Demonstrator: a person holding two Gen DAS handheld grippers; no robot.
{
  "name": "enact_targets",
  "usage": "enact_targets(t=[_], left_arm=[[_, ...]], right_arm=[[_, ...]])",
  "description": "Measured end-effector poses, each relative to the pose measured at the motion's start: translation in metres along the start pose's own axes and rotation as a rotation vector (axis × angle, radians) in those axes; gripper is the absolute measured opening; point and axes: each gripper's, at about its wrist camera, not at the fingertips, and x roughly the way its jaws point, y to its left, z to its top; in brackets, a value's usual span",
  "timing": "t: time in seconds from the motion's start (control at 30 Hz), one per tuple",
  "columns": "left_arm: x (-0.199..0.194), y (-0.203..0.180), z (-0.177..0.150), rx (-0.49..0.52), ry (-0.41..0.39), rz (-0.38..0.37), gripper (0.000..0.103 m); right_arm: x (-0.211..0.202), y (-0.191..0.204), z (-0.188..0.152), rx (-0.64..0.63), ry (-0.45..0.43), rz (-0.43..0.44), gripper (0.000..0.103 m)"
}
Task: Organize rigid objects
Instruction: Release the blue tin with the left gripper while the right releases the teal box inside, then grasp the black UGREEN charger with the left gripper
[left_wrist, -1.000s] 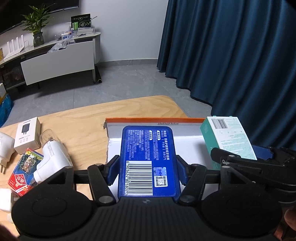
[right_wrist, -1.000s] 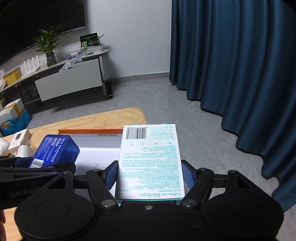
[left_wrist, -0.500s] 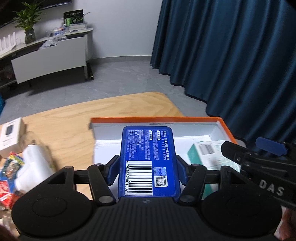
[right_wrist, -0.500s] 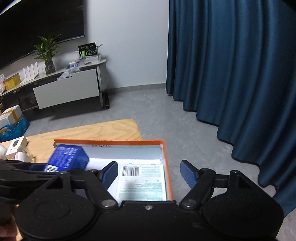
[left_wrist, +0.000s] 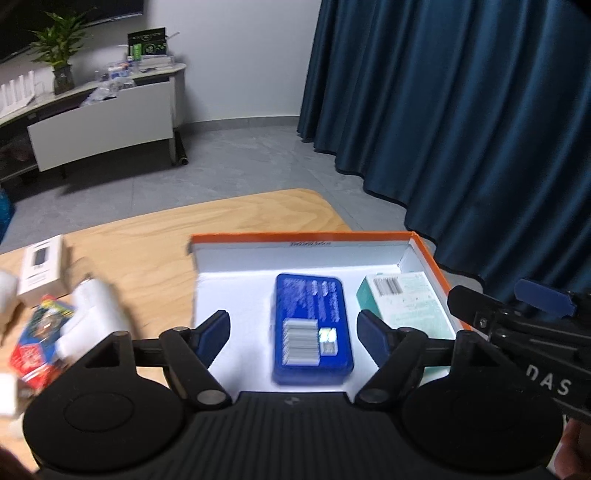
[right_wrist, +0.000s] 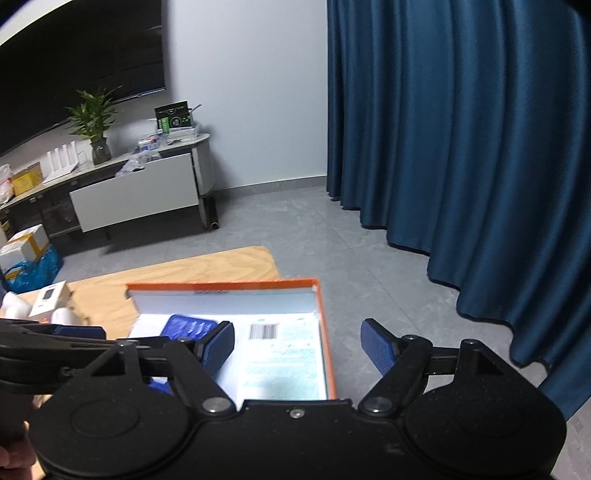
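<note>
Between the opening left gripper (left_wrist: 293, 334) pads, untouched, lies the blue box (left_wrist: 312, 326) in the orange tray (left_wrist: 306, 236). Right gripper (right_wrist: 297, 345) jaws, also opening, stand clear above the teal box (right_wrist: 282, 360).

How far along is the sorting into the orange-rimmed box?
Done: the blue rectangular pack and the teal-and-white bandage carton lie in the orange-rimmed box. In hand: nothing; the left tool and right tool are opening, unloaded. Left: the white charger box, red card pack and white device on the wooden table.

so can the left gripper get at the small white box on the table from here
Probably yes. The white box lies in the open on the table, left of the orange tray, and the left gripper is opening, its pads clear of the blue box.
</note>
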Motion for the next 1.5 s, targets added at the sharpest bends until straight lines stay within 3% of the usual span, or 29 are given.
enact_targets(t=[0.57, 1.5], left_arm=[[-0.080, 0.040, -0.049, -0.106, -0.038, 0.091, 0.080], [-0.137, 0.123, -0.117, -0.230, -0.049, 0.225, 0.083]], right_arm=[[-0.051, 0.050, -0.038, -0.054, 0.053, 0.107, 0.090], [-0.072, 0.154, -0.086, -0.211, 0.121, 0.316, 0.090]])
